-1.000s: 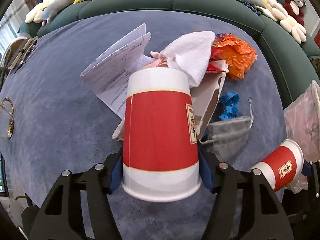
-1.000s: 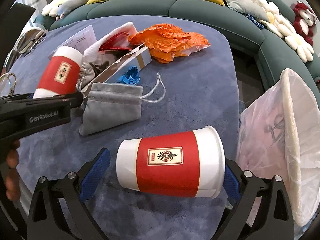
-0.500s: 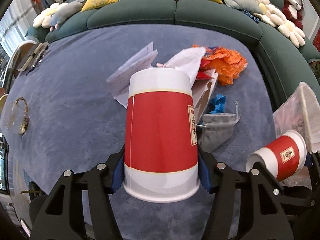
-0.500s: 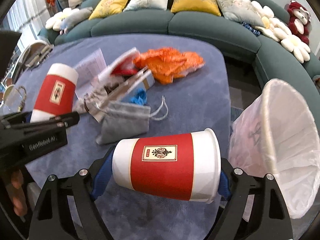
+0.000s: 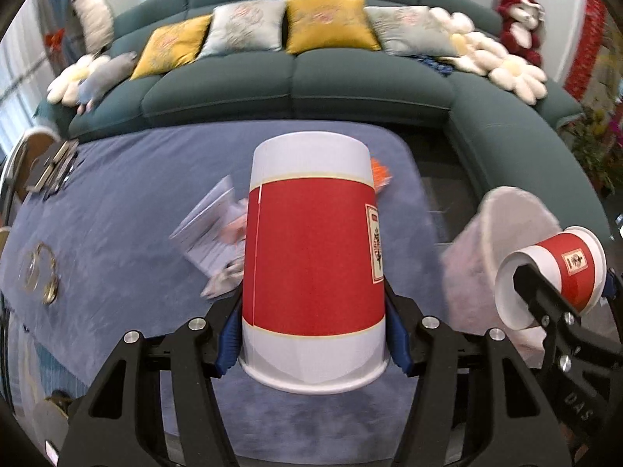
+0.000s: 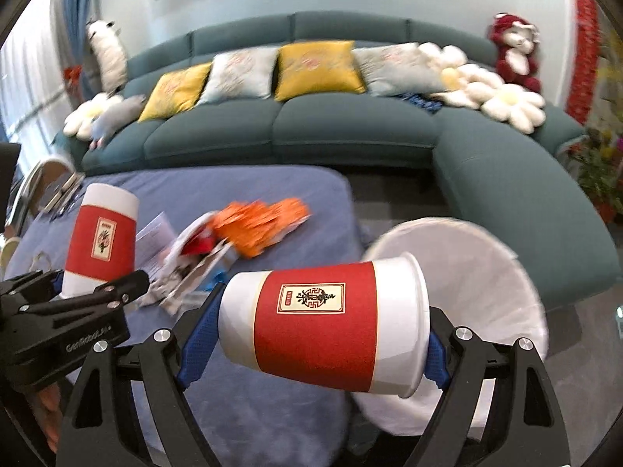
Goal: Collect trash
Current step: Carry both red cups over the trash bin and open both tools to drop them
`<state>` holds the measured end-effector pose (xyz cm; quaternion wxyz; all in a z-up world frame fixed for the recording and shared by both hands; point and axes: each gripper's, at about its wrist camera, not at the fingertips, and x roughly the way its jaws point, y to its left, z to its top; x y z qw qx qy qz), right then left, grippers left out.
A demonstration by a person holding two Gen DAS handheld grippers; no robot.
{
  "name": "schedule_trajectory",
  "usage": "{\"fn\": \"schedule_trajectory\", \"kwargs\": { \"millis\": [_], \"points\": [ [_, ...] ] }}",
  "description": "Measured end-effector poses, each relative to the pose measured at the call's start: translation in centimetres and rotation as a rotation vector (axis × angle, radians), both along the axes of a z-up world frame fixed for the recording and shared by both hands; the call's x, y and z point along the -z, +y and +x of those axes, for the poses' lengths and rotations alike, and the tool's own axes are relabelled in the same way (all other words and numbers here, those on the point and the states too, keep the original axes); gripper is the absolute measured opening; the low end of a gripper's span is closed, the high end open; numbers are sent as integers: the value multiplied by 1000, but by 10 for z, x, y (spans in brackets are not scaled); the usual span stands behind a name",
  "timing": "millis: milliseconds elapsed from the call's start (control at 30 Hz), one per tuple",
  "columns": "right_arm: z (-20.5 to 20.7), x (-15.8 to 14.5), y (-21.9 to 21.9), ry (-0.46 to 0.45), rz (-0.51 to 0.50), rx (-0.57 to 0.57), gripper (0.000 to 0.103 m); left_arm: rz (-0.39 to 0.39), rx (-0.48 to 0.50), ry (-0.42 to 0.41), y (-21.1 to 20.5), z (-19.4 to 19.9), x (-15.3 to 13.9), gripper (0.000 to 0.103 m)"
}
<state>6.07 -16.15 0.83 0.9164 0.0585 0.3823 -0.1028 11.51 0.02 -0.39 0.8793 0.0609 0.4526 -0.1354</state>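
Observation:
My left gripper [image 5: 313, 344] is shut on a red and white paper cup [image 5: 313, 257], held upside down above the blue table [image 5: 128, 210]. My right gripper [image 6: 311, 344] is shut on a second red and white paper cup [image 6: 323, 321], held on its side, its mouth toward the white-lined trash bin [image 6: 475, 268]. That cup sits in front of the bin's rim, above the table edge. The left cup also shows in the right wrist view [image 6: 102, 239], and the right cup in the left wrist view [image 5: 553, 272], next to the bin [image 5: 506, 233].
Loose trash lies on the table: an orange wrapper [image 6: 264, 223], papers [image 6: 155, 239], a torn carton [image 6: 194, 268]. Glasses [image 5: 41, 272] lie at the table's left. A teal sofa [image 6: 350, 132] with cushions curves behind and to the right of the bin.
Both grippers have risen with their cups, and the views tilt up toward the sofa. The right cup has moved closer to the bin's opening.

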Motion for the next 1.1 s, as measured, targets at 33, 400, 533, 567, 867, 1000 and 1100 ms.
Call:
{"fn": "schedule_trajectory", "kwargs": {
  "millis": [33, 400, 533, 567, 867, 1000, 1100],
  "points": [
    [-5, -4, -10, -8, -7, 23, 81, -5, 17, -6, -10, -3, -3, 57],
    [-28, 9, -107, -2, -36, 208, 74, -31, 206, 22, -127, -18, 1, 57],
    [-28, 26, -138, 26, -12, 263, 74, -19, 250, 41, -161, -17, 12, 57],
    [-29, 29, -144, 28, -10, 277, 74, -10, 263, 46, -170, -17, 16, 57],
    [-35, 37, -168, 45, -37, 337, 76, 2, 315, 88, -206, -15, 36, 58],
    [-43, 35, -176, 43, -46, 368, 81, -1, 336, 97, -216, -16, 39, 60],
    [-49, 34, -181, 41, -43, 389, 82, -7, 339, 100, -217, -16, 40, 60]
  ]
}}
